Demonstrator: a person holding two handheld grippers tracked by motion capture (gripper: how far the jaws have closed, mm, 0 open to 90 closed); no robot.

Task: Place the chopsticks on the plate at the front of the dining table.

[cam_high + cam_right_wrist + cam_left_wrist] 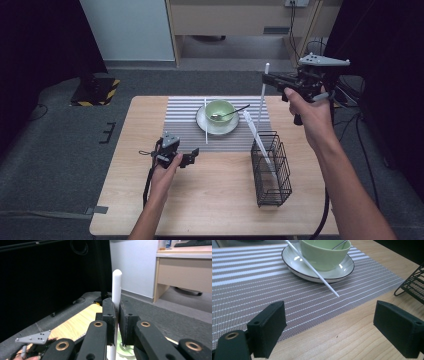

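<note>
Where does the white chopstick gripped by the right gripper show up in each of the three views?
High view: the white chopstick stands upright at upper right, clamped near its top in the right gripper.
Left gripper view: not in it; the stick leaning on the saucer is another one.
Right gripper view: centre, rising between the shut jaws.
Shared landmark: the striped placemat.
</note>
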